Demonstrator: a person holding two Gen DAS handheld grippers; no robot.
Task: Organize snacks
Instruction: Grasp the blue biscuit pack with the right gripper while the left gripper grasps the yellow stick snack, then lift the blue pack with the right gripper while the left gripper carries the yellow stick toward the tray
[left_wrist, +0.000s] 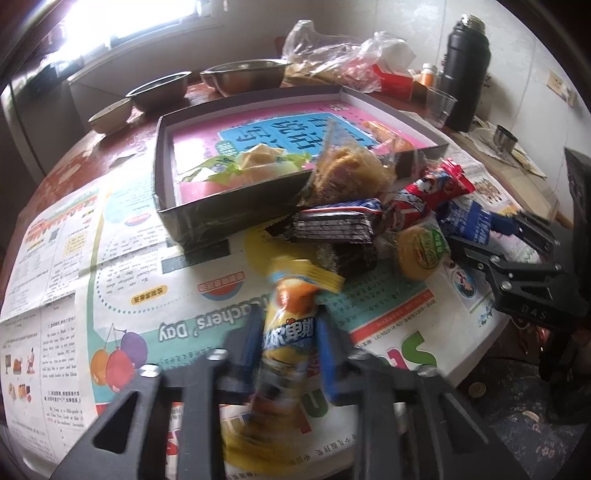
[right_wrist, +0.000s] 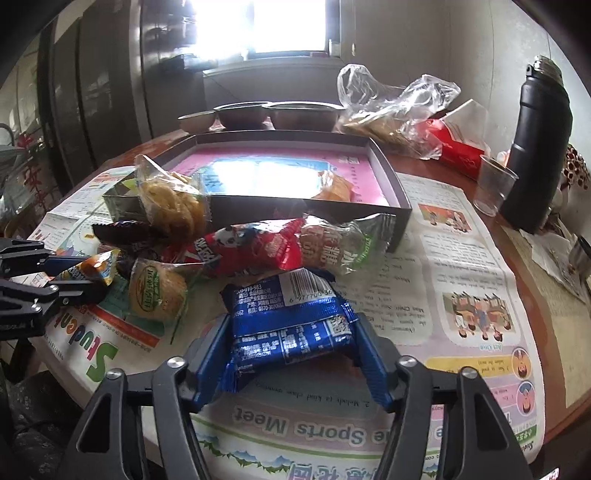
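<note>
Gripping: the left hand-held gripper (left_wrist: 290, 341) is clamped tight on a yellow-and-blue snack packet (left_wrist: 291, 325), its blue pads pressing both sides.
Right hand-held gripper (right_wrist: 291, 332): its blue fingers (right_wrist: 210, 350) bracket a blue snack packet (right_wrist: 291, 314) and touch its edges; whether they squeeze it cannot be told.
Snack pile: a red packet (right_wrist: 255, 247), a clear-wrapped round cake with a green label (right_wrist: 155, 291), a dark chocolate bar (left_wrist: 332, 225) and a bag of fried twists (right_wrist: 173, 203) lie heaped on the newspaper (right_wrist: 461, 236), just in front of the box.
Box (left_wrist: 229, 201): shallow and dark-walled with a pink printed floor, holding a green-wrapped pastry (left_wrist: 251, 162) and another snack.
Counter (right_wrist: 524, 251): round, mostly under newspaper; metal bowls (left_wrist: 243, 74), a plastic bag (right_wrist: 391, 107), a clear cup (right_wrist: 493, 184) and a black flask (right_wrist: 539, 144) stand behind the box.
</note>
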